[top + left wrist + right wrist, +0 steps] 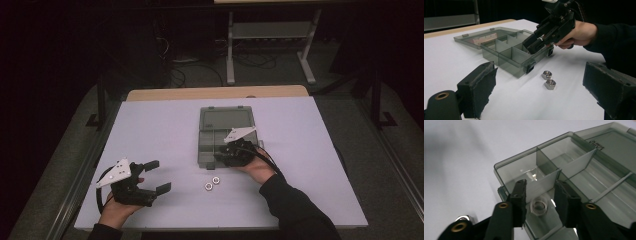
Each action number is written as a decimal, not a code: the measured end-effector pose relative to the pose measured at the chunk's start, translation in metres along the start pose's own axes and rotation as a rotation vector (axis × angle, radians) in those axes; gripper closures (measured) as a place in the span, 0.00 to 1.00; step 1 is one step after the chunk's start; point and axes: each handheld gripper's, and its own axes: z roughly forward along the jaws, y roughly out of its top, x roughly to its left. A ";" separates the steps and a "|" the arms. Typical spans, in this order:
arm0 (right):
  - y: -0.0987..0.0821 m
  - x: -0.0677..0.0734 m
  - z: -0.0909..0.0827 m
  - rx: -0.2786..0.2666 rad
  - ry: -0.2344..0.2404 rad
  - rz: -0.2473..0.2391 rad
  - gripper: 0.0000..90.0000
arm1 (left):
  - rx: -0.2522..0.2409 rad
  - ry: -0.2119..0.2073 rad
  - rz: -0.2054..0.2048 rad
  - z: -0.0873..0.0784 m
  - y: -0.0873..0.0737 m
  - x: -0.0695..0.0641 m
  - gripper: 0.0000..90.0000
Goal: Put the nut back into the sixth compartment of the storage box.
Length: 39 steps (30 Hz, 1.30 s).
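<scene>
The left hand-held gripper (pixel 159 176) is matte black, with two blocky jaws faced in rough dark padding, a brass-ringed screw hole at the jaw's base, a white three-cornered plate on top and a black cable looping behind it. The right hand-held gripper (pixel 223 157) is the same black build, with brass-coloured eyelets on each arm, a white plate above and black cables trailing back over the hand. The person wears dark long sleeves, the right sleeve (pixel 295 207) ending at the wrist.
</scene>
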 end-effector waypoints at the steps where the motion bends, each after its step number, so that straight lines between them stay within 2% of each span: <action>1: 0.000 0.000 -0.001 -0.008 0.001 -0.003 0.64 | 0.001 0.000 0.002 0.000 0.000 0.000 0.12; 3: 0.001 0.001 -0.004 -0.014 0.001 0.009 0.64 | 0.000 0.000 0.000 0.000 0.000 0.000 0.12; 11: 0.003 0.013 -0.030 -0.078 0.041 -0.007 0.65 | -0.002 0.001 -0.002 0.000 0.000 0.000 0.12; 17: -0.004 0.026 -0.037 -0.074 0.082 -0.028 0.66 | -0.005 0.003 -0.008 0.000 0.000 -0.001 0.12; 18: -0.006 0.029 -0.036 -0.070 0.090 -0.026 0.66 | -0.005 0.002 0.003 0.000 0.000 0.000 0.12; 23: -0.018 0.040 -0.033 -0.026 0.115 -0.046 0.67 | -0.006 0.001 0.001 0.000 0.000 0.000 0.12; 30: -0.030 0.044 -0.016 0.033 0.123 -0.051 0.67 | -0.003 -0.002 0.001 0.001 0.001 -0.001 0.12; 33: -0.031 0.046 -0.010 0.046 0.121 -0.052 0.67 | -0.001 -0.004 0.002 0.001 0.001 -0.001 0.12; 34: -0.032 0.046 -0.008 0.047 0.115 -0.066 0.68 | -0.001 -0.005 0.001 0.001 0.001 -0.001 0.12; 39: -0.033 0.046 -0.002 0.049 0.106 -0.060 0.69 | -0.001 -0.005 -0.001 0.001 0.001 -0.001 0.12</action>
